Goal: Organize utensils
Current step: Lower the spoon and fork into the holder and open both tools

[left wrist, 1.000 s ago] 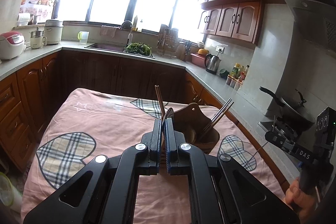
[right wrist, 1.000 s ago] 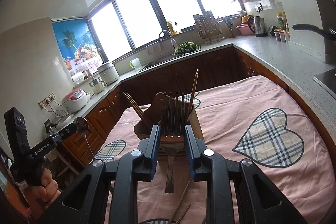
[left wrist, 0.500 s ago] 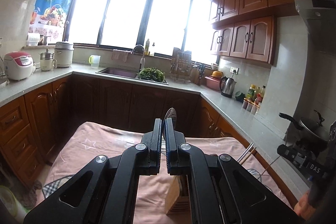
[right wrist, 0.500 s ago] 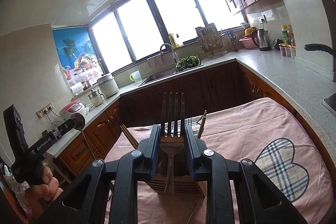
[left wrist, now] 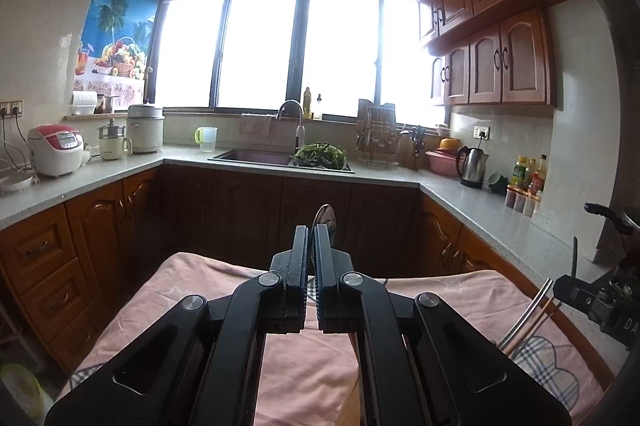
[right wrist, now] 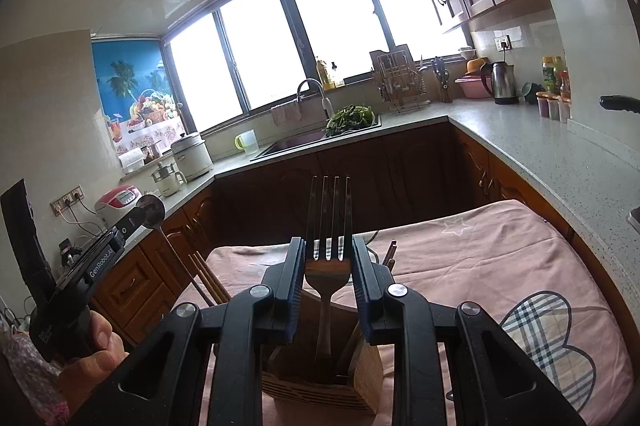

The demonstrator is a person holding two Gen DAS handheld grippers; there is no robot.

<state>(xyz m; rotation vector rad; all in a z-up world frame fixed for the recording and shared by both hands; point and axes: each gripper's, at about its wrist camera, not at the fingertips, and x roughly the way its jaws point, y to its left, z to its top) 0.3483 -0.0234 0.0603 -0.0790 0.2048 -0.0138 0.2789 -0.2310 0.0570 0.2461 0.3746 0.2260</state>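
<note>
My left gripper (left wrist: 311, 238) is shut on a metal spoon (left wrist: 325, 217), its bowl sticking up past the fingertips; it also shows at the left of the right wrist view (right wrist: 138, 216) with the spoon (right wrist: 152, 212). My right gripper (right wrist: 329, 254) is shut on a metal fork (right wrist: 329, 222), tines up, handle pointing down into a wooden utensil holder (right wrist: 320, 382) just below. Chopsticks (right wrist: 206, 280) lean out of the holder's left side. Chopsticks (left wrist: 528, 318) and part of the right gripper (left wrist: 600, 302) show at the right of the left wrist view.
The holder stands on a table under a pink cloth with plaid hearts (right wrist: 500, 266). Wooden cabinets and a grey counter (left wrist: 480, 210) run round three sides, with a sink (left wrist: 260, 158), a kettle (left wrist: 472, 162) and rice cookers (left wrist: 56, 150).
Both grippers have tilted upward and risen over the holder. The fork's handle now hangs into the holder. The left gripper's view has lost the holder below its frame.
</note>
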